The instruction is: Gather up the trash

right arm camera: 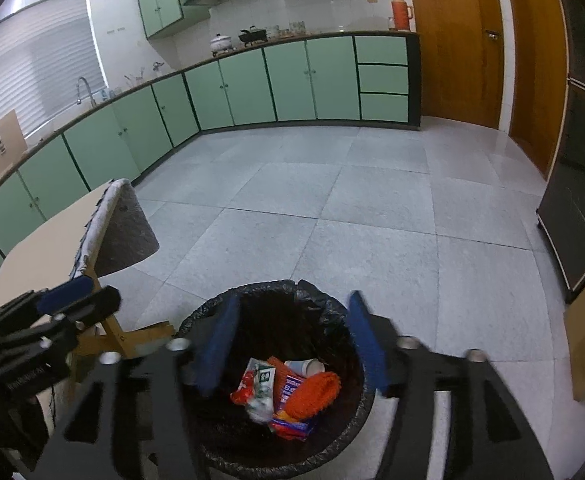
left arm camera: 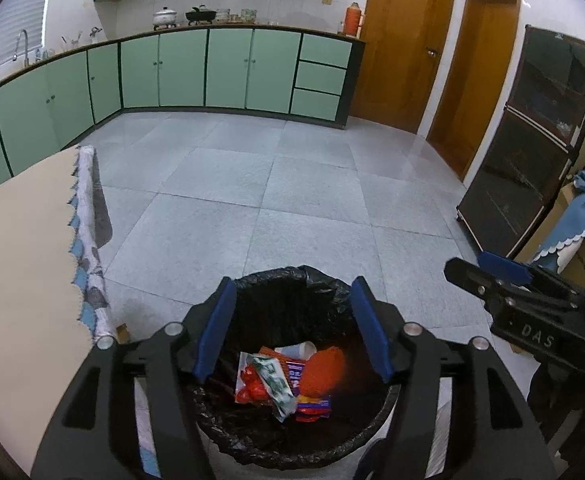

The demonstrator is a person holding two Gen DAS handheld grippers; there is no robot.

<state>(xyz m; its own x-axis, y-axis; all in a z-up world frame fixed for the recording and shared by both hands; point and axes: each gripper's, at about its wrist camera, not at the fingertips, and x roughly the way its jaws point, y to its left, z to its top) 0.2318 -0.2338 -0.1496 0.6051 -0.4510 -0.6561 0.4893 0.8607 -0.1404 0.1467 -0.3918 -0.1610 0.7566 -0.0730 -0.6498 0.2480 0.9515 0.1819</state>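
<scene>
both tools hung over the bin, which stood on the tiled floor just beside the table. the left tool had its blue pads spread wide with nothing between them, and the right tool was spread about as wide and equally empty. each tool also showed at the edge of the other's view, and there its gap could not be read.

the trash lay in a loose heap at the bottom of the bin: an orange net of knitted or mesh stuff, a white paper cup on its side, a green and white wrapper, a red wrapper and a flat printed packet. all of it looked light and crumpled, soft to the grip and likely to shift if nudged.

judging by the empty tools over a filled bin, the dropping step seemed done or nearly so. to finish it well, the tools would best lift straight up and clear of the black bag folded over the rim, since a pad snagging that thin plastic could drag the liner out or tip the bin. no trash showed on the visible part of the table or floor, so a look around before stopping seemed wise.
</scene>
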